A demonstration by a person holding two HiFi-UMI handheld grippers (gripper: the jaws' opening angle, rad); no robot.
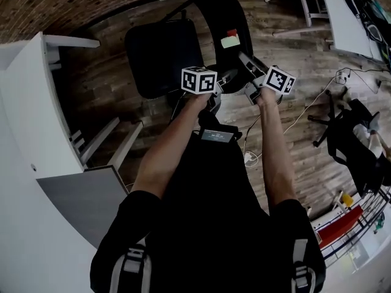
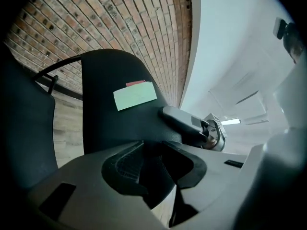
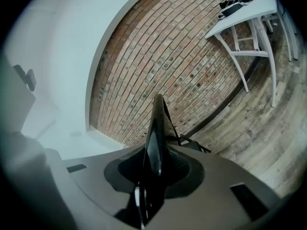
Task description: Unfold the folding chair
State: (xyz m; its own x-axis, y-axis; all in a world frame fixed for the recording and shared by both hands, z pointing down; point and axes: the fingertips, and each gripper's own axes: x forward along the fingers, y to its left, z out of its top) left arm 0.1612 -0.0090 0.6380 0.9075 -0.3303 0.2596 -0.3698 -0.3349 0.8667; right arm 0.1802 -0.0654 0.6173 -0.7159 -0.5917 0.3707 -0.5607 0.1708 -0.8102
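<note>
**Head view with both gripper views.** The folding chair (image 1: 183,41) stands on the plank floor (image 1: 293,60), with the brick wall (image 3: 182,66) behind its backrest (image 1: 220,14).

- **Chair.** It is black throughout, with a matt finish. The backrest is a tall panel with a rounded top. A pale green label (image 2: 135,96) sits on its face, and a small red tag (image 2: 135,83) peeks out above the label.
- **Seat.** The seat panel (image 1: 160,60) is a rounded square to the left of the backrest in the head view, with its broad face turned up toward the camera. A thin black frame tube (image 2: 53,78) curves out on the same side of the backrest.
- **Right claw.** The right claw (image 3: 153,169) is clenched on the backrest's right edge. In its own view the panel appears edge-on as a thin glossy blade rising from between the pads. The left gripper view shows one of its fingers (image 2: 184,121) lying along that edge.
- **Left claw.** The left claw (image 2: 154,169) points at the lower part of the backrest's face. Its pads stand apart, and the ribbed inner face of one pad is bare. It appears released, though black pads against the black panel leave any contact hard to judge.
</note>
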